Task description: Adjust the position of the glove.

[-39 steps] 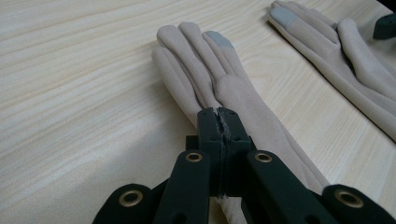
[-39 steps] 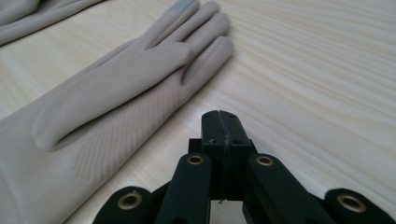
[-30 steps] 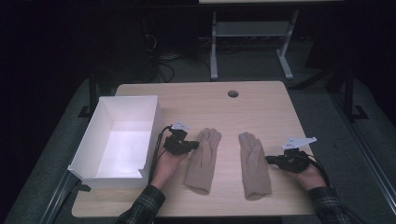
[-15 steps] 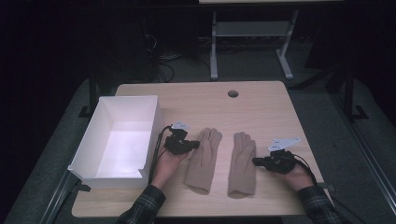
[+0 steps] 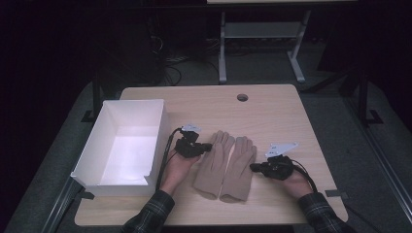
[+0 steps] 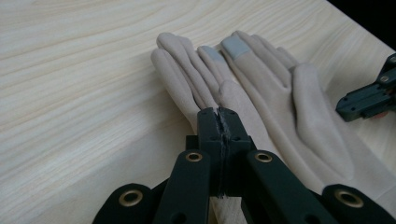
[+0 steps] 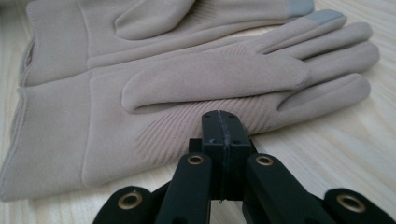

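Two beige gloves lie flat side by side on the wooden table (image 5: 204,102), fingers pointing away from me. The left glove (image 5: 214,162) and right glove (image 5: 238,167) touch along their inner edges. My left gripper (image 5: 208,146) is shut, and its tip rests at the left glove's thumb side (image 6: 187,79). My right gripper (image 5: 252,167) is also shut, its tip (image 7: 219,114) against the outer edge of the right glove (image 7: 210,74) below the thumb. No cloth shows between either pair of jaws. Grey patches mark some fingertips.
A white open box (image 5: 158,131) stands on the table's left side, close to my left hand. A round cable hole (image 5: 242,97) sits near the far edge. Bare wood stretches behind the gloves and to the right of my right hand.
My right gripper has slid left, and the right glove has moved left with it until it lies against the left glove. The left gripper and left glove have stayed put.
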The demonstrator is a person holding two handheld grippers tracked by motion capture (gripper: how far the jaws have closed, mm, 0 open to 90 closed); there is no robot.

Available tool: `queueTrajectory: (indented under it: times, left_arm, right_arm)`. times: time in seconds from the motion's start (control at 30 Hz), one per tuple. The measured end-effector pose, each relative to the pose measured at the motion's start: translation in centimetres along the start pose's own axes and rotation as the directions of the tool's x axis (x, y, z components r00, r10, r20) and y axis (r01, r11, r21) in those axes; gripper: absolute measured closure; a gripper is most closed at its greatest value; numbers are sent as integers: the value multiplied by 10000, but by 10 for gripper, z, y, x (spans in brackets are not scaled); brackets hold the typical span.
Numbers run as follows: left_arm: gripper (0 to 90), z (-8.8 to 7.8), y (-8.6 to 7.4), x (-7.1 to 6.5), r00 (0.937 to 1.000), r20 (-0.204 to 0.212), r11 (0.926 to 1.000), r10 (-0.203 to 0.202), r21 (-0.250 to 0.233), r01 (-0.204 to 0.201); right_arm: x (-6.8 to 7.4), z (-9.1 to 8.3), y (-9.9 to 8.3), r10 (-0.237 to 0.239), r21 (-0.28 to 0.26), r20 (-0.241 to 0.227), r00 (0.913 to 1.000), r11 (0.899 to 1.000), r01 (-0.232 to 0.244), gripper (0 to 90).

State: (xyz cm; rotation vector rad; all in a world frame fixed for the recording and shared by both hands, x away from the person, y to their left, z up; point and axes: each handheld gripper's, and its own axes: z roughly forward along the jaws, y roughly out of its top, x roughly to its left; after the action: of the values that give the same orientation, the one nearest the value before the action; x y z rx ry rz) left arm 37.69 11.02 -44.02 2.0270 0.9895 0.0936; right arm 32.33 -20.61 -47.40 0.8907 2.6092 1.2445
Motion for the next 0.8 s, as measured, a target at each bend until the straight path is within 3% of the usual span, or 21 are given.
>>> queueTrajectory:
  times: [0.3,0.63,0.8]
  left_arm:
    - [893,0,8,-5,9997,241,9999,90,-129,-87]
    - [893,-1,19,-19,9962,848,9991,205,-382,-173]
    - [893,-1,22,-25,9949,960,9988,318,-406,-280]
  right_arm:
    - [1,1,1,105,-26,-54,9999,9999,-105,900]
    - [3,5,3,43,-39,-129,9999,10000,-44,900]
    - [4,5,4,1,-57,-171,9999,10000,-1,900]
